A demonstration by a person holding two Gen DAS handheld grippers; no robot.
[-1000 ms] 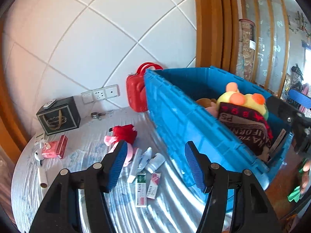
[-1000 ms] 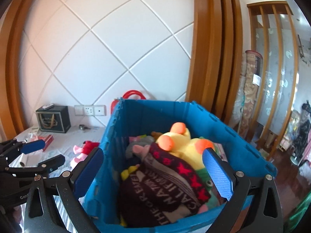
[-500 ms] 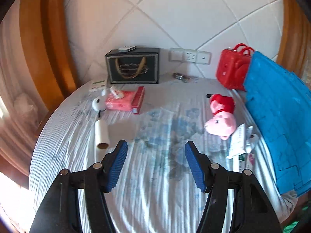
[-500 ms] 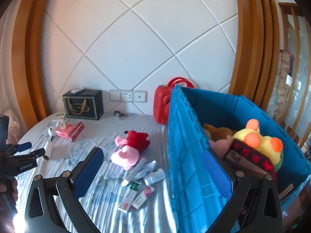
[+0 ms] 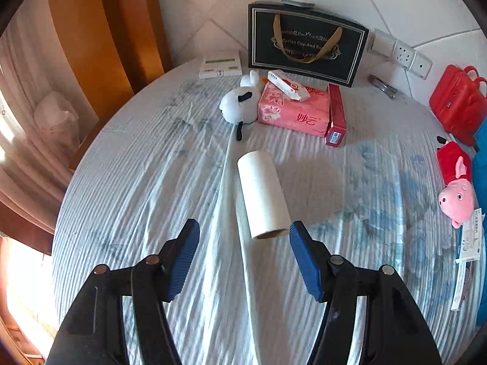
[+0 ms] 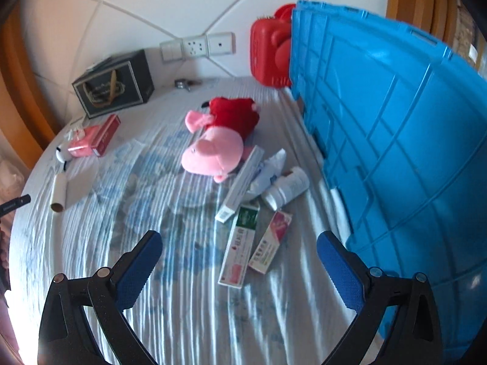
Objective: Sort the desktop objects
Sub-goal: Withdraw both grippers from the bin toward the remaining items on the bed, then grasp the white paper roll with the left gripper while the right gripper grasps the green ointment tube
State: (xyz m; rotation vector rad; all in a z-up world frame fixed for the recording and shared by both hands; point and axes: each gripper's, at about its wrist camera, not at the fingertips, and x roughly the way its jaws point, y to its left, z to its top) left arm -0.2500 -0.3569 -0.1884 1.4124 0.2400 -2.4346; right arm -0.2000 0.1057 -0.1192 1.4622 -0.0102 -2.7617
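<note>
Desktop objects lie scattered over the tabletop (image 5: pixel 127 182), which wears a rumpled striped cloth. Through the left wrist camera I see my left gripper (image 5: pixel 244 254) with its jaws apart and empty; the white paper roll (image 5: pixel 263 196) lies flat just ahead, its near end between the blue pads (image 5: pixel 182 260) in the picture, though I cannot tell whether it touches either. At 12 o'clock from the roll sit a pink tissue pack (image 5: pixel 293 109) with a small box on top, a white plush toy (image 5: pixel 239 103) touching its left side, and a red carton (image 5: pixel 336 115) along its right. Behind them a black gift bag (image 5: pixel 307 42) stands against the wall. Only this view shows the flat white box (image 5: pixel 220 63) at 11 o'clock.

The right wrist camera gives me what the left one lacks: the blue crate (image 6: pixel 395 140) filling the 3 o'clock side, and a cluster of toothpaste boxes (image 6: pixel 240 249) and tubes (image 6: pixel 287 187) beside it. My right gripper (image 6: pixel 239 266) hangs open and empty over the cloth, near those boxes. The pink pig plush (image 6: pixel 217 146) lies at 12 o'clock from them, and the red case (image 6: pixel 269 51) stands behind the crate's corner. Here the roll is small, far off at 9 o'clock.
</note>
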